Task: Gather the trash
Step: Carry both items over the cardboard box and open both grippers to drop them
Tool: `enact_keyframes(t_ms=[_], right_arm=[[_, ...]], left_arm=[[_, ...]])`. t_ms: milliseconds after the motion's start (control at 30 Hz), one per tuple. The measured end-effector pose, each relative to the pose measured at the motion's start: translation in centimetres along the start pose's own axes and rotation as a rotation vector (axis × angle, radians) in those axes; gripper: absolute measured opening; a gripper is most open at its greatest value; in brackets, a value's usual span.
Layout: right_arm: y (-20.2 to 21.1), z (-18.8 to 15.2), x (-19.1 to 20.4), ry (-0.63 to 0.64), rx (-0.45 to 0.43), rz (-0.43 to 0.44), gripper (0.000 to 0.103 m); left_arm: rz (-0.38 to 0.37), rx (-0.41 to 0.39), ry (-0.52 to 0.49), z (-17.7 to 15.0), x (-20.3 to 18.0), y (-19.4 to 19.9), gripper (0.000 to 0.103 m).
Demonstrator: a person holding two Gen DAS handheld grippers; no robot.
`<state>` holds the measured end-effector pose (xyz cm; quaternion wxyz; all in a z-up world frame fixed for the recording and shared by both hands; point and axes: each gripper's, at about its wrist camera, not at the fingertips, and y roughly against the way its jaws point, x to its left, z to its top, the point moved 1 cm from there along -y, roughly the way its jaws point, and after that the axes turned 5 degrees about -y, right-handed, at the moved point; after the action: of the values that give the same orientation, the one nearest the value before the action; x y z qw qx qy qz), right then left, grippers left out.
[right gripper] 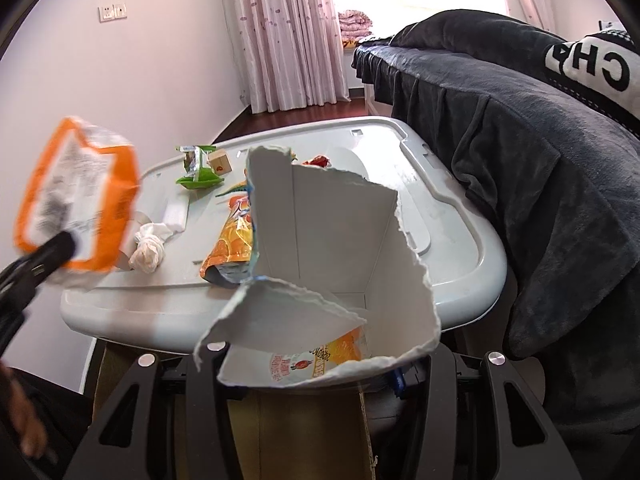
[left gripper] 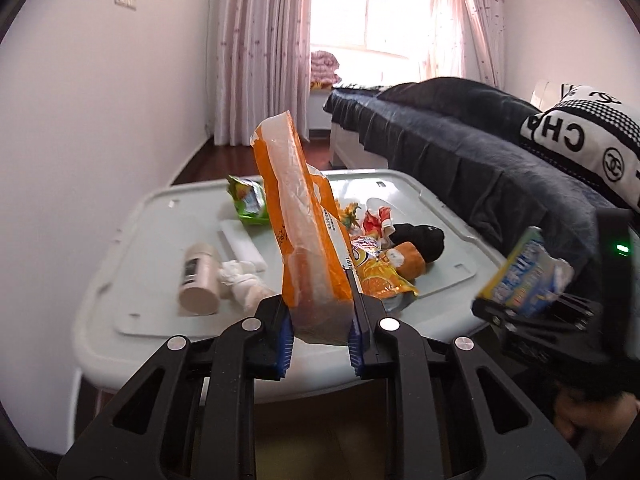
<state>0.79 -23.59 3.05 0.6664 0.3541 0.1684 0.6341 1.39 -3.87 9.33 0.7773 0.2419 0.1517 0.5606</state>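
Left wrist view: left gripper [left gripper: 322,330] is clamped on the lower end of an orange wrapper [left gripper: 298,216]. The wrapper stands nearly upright from the pads, long axis running up and slightly left, and it hangs clear above the near edge of the pale lid [left gripper: 160,216] that serves as the work surface.

Right gripper [left gripper: 532,304] sits at the right of this view, gripping a torn box [left gripper: 524,270]. Its own view looks down into that torn box [right gripper: 332,248], which is white inside, with its open mouth facing up and a wrapper already lying at the bottom. The pads are hidden behind the card, but the box is plainly carried.

Key relation: in the right wrist view the orange wrapper [right gripper: 76,196] sits to the left of the box mouth, at about the same height, well apart from it. Judgement: the left hand must travel rightward, then tip the wrapper's long axis down into the opening before letting go.

Still on the lid: green packet [left gripper: 248,204], tissue wad [left gripper: 244,284], cylindrical bottle [left gripper: 200,280], orange-printed pouch [right gripper: 234,240].
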Motion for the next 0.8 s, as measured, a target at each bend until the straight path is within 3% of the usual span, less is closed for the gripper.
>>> enact_keyframes(t_ms=[233, 433, 567, 800], right_arm=[[1.6, -0.8, 1.0, 0.043, -0.04, 0.011, 0.048], [4.4, -3.6, 3.2, 0.1, -0.048, 0.039, 0.048], [5.2, -6.2, 4.6, 0.112, 0.013, 0.085, 0.048], [4.0, -7.7, 5.6, 0.161, 0.065, 0.065, 0.048]], left_arm=[[0.008, 0.037, -0.013, -3.0, 0.0, 4.8, 0.021], [-0.022, 0.147, -0.02, -7.3, -0.3, 6.8, 0.021], [-0.01, 0.203, -0.019, -9.3, 0.1, 7.1, 0.021], [-0.005, 0.327, 0.061, -11.2, 1.6, 4.0, 0.021]])
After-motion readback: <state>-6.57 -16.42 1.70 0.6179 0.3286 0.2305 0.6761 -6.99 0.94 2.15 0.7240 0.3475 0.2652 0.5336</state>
